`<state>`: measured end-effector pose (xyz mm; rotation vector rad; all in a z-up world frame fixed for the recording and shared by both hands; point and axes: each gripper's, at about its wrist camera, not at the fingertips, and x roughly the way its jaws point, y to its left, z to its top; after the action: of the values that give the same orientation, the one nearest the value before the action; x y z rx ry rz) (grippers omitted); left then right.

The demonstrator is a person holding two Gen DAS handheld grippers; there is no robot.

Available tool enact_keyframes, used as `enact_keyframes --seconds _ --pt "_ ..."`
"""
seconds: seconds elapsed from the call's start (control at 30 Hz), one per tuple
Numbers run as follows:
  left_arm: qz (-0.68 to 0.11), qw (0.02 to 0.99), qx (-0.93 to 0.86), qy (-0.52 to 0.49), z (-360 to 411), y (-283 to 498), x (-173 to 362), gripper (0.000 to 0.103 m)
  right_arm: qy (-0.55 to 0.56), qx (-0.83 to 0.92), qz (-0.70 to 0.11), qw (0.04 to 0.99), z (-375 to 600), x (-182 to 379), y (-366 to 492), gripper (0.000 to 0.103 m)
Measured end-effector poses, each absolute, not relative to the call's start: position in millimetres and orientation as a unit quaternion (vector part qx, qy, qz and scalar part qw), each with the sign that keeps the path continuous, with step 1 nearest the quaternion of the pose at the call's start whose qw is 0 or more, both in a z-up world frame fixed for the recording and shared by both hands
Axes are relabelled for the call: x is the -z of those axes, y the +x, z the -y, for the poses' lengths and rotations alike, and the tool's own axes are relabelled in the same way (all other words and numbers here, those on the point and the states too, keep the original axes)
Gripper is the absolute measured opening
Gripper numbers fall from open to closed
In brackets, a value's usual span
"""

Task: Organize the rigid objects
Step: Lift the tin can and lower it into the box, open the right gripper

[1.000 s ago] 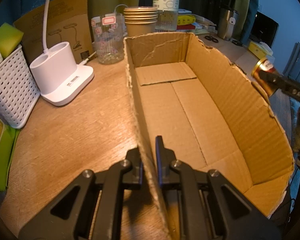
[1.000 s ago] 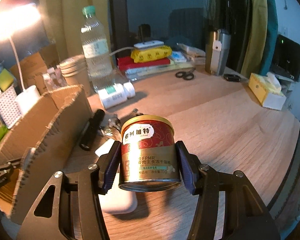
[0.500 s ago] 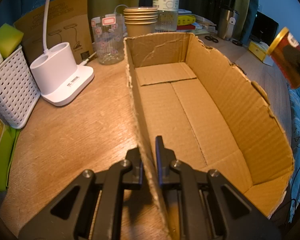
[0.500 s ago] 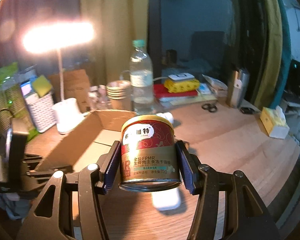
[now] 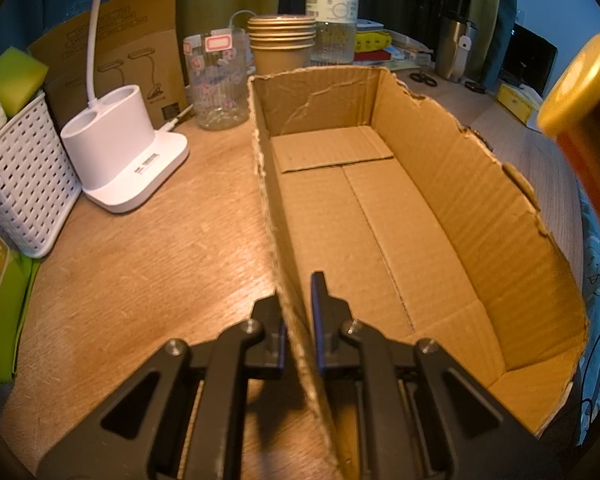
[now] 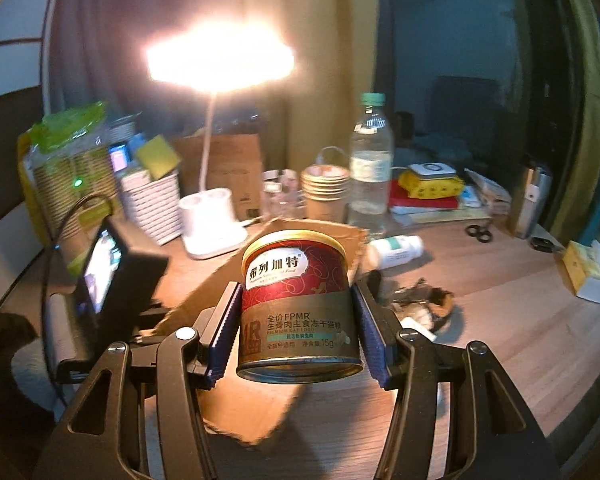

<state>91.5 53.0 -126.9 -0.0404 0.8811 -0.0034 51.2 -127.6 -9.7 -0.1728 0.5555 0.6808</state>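
The cardboard box point(image 5: 380, 216) on the desk point(image 5: 148, 248) holds nothing yet, so the organizing looks barely begun: judging by what lies outside it, the white pill bottle point(image 6: 396, 247) and the dark clutter of small items point(image 6: 424, 300) on the desk to the right of the box are left to gather. The left tongs point(image 5: 298, 312) are pinched shut on the box's near-left wall, steadying it. The right tongs point(image 6: 298, 326) grip a red and gold can point(image 6: 298, 304) by its sides, upright and lifted clear of the desk, above the box's right edge. Compared with a second ago, the can has risen from low over the desk beside the box to a higher spot, and in the left view it now looms large at the right edge point(image 5: 584, 128); the box and the left tongs have not shifted.
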Motion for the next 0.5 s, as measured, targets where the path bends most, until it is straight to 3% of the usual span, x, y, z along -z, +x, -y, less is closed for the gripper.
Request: enact_keyframes --seconds 0.5 --pt "-0.426 0.904 0.002 -0.019 -53 91 127 0.01 -0.099 -0.357 -0.317 0.873 101 41 46 0.058"
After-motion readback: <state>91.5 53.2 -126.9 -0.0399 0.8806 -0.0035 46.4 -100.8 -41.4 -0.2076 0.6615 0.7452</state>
